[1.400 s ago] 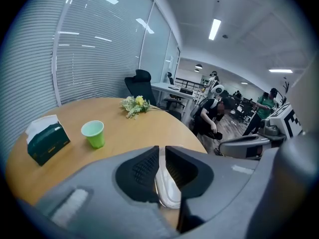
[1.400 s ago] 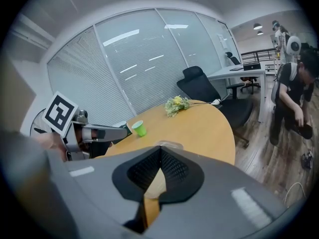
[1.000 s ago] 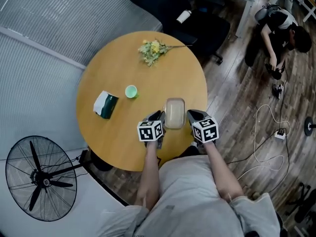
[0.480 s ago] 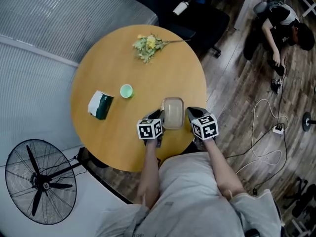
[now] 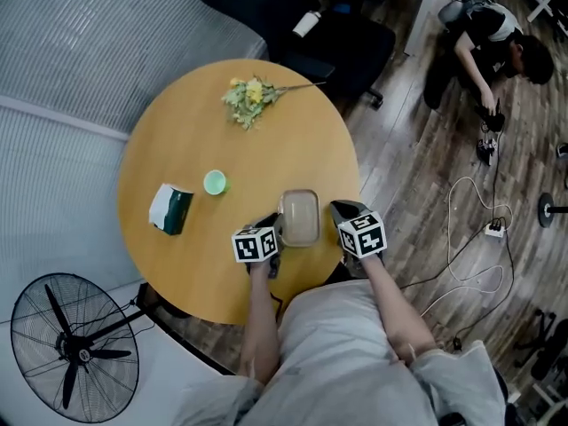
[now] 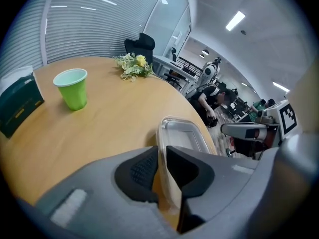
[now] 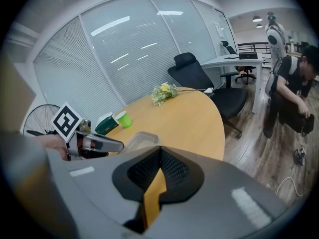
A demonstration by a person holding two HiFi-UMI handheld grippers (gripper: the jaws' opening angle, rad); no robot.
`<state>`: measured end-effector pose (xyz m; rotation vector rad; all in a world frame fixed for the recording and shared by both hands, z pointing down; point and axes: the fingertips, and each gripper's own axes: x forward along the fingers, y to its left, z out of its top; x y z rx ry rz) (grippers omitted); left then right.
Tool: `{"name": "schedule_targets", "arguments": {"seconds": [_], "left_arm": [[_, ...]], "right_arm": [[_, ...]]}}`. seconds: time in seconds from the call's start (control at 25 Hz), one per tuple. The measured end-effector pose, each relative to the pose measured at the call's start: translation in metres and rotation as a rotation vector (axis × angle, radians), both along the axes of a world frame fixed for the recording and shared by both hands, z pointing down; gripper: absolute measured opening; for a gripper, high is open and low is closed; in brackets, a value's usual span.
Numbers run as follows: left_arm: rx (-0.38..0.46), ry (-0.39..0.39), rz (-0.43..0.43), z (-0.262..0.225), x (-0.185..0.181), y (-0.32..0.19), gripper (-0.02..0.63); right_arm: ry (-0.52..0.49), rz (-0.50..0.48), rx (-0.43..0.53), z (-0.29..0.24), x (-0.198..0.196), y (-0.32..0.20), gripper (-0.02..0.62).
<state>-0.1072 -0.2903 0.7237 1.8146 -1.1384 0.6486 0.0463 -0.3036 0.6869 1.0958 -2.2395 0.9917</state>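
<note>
On the table's point(image 5: 177, 131) left side, at about 8 o'clock, sits a box point(image 5: 169, 209). A cup point(image 5: 214, 182) stands beside it, nearer the middle, and flowers point(image 5: 247, 96) lie up at 12 o'clock. Nobody's touching any of that.

Next over is the left gripper point(image 6: 162, 156). Its jaws are pinched onto the left rim of the container point(image 5: 300, 217), with the thin wall sandwiched between the pads. The container is a clear, shallow plastic thing at about 4 o'clock on the table, near the edge and right between the two grippers.

It looks empty, so it's probably featherlight. Plastic that thin will likely flex and twist if it's carried by one side only. It's slick too, so a rim pinch could slide. The safest hold is probably the stiffer rim on both long sides, one gripper each.

The right gripper point(image 7: 159, 153) sits just beside the container's right edge at 3 o'clock. Its jaws are pressed together with nothing between them.

Hard to make out:
- Whether the container rests flat on the table or hangs slightly off it.
- Whether it's a tub or just a lid.
- Its near end, which is hidden behind the left jaws.
- Most of it in the right gripper view, where that gripper's own body blocks it.
</note>
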Motion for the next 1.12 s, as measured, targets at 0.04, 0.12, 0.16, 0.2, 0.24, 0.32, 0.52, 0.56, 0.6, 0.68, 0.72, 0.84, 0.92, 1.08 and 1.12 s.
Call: {"name": "schedule_targets", "arguments": {"seconds": [0.04, 0.12, 0.16, 0.2, 0.24, 0.32, 0.52, 0.56, 0.6, 0.68, 0.72, 0.84, 0.92, 1.08, 1.12], "left_arm": [[-0.002, -0.005, 0.004, 0.001, -0.002, -0.001, 0.06], [0.001, -0.024, 0.012, 0.002, -0.008, -0.003, 0.06], [0.002, -0.038, 0.016, 0.002, -0.01, -0.002, 0.06], [0.002, -0.054, 0.022, 0.002, -0.011, 0.001, 0.062], [0.003, -0.07, 0.03, 0.001, -0.009, 0.002, 0.064], [0.007, -0.088, 0.049, 0.001, -0.002, 0.001, 0.064], [0.003, -0.103, 0.074, 0.001, -0.002, 0.001, 0.064], [0.003, -0.115, 0.083, 0.0, -0.001, 0.0, 0.062], [0.0, -0.128, 0.094, 0.0, 0.001, 0.002, 0.058], [-0.008, -0.134, 0.108, 0.0, 0.007, 0.006, 0.052], [-0.011, -0.128, 0.11, 0.001, 0.011, 0.005, 0.048], [-0.015, -0.126, 0.111, 0.0, 0.015, 0.002, 0.04], [-0.009, -0.144, 0.108, -0.005, 0.01, 0.002, 0.03], [0.023, -0.154, 0.109, -0.012, 0.007, 0.002, 0.023], [0.03, -0.157, 0.108, -0.015, 0.007, 0.003, 0.023]], "right_arm": [[0.0, 0.007, 0.0, 0.001, 0.0, -0.001, -0.001], [-0.005, 0.012, 0.0, 0.002, -0.004, -0.004, 0.0], [-0.007, 0.01, 0.0, 0.002, -0.007, -0.003, -0.001], [-0.007, 0.006, 0.001, 0.002, -0.008, -0.001, -0.002], [-0.004, 0.002, 0.004, 0.001, -0.006, 0.0, 0.0], [0.006, -0.001, 0.012, -0.001, 0.0, 0.001, -0.001], [0.002, 0.014, 0.025, -0.008, 0.003, 0.0, -0.001], [0.002, 0.013, 0.029, -0.011, 0.004, -0.002, -0.002], [0.0, 0.014, 0.032, -0.014, 0.005, 0.0, 0.0], [-0.005, 0.021, 0.044, -0.02, 0.009, 0.002, -0.002], [-0.004, 0.025, 0.054, -0.023, 0.012, 0.001, -0.001], [-0.001, 0.035, 0.079, -0.03, 0.017, -0.003, 0.0], [-0.008, 0.046, 0.092, -0.033, 0.015, -0.003, -0.001], [-0.018, 0.062, 0.105, -0.038, 0.013, -0.003, -0.001], [-0.019, 0.061, 0.106, -0.038, 0.012, -0.002, 0.0]]}}
